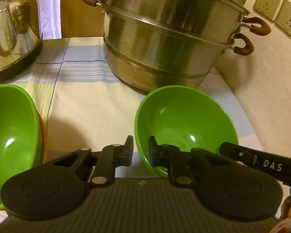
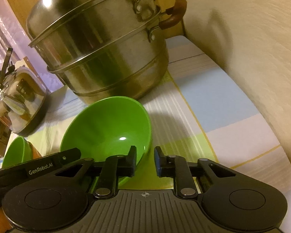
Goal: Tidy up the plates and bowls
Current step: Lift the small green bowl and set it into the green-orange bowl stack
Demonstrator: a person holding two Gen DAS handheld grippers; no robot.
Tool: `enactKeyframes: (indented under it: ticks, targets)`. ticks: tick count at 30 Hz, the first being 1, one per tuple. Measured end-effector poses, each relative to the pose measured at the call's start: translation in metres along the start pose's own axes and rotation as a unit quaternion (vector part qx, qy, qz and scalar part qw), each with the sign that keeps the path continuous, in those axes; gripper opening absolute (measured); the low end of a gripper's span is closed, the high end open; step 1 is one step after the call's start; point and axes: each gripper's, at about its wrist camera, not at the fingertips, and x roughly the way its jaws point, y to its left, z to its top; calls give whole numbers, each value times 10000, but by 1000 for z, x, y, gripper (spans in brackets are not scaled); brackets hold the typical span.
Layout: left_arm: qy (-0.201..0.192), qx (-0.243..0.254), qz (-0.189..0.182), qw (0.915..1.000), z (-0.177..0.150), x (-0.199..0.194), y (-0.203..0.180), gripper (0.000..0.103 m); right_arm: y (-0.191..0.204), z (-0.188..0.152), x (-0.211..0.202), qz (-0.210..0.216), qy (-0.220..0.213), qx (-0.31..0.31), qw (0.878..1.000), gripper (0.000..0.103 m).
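A green bowl (image 1: 184, 124) is tilted on the striped tablecloth in front of the steamer pot; it also shows in the right wrist view (image 2: 110, 126). My left gripper (image 1: 140, 149) straddles its near-left rim, one finger inside, one outside, with a gap on each side. My right gripper (image 2: 145, 160) straddles the bowl's right rim the same way, its jaws standing apart from the rim. A second green bowl (image 1: 11, 136) sits in an orange bowl (image 1: 43, 136) at the left; it also shows in the right wrist view (image 2: 14, 153).
A large stacked steel steamer pot (image 1: 168, 35) stands right behind the bowl. A steel kettle (image 1: 13, 29) stands at the back left. A wall (image 1: 271, 97) with sockets (image 1: 277, 11) runs along the right side of the table (image 1: 83, 101).
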Motion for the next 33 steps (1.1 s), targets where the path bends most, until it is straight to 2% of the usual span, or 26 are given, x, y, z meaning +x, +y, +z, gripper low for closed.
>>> enactKeyframes:
  ticks: [11, 20, 28, 33]
  targets:
    - [139, 51, -4, 9999, -2, -12, -6, 12, 2, -2, -5, -100, 74, -40, 9999, 14]
    - [-4, -32, -97, 9999, 9, -52, -9, 12, 12, 3, -37, -95, -53, -115, 9999, 14]
    - [-293, -148, 25, 9995, 22, -107, 15, 12, 57, 13, -76, 79, -254, -370, 9990, 14]
    - [-503, -245, 230, 9982, 31, -145, 50, 12, 97, 16, -85, 351, -292, -464, 9979, 14]
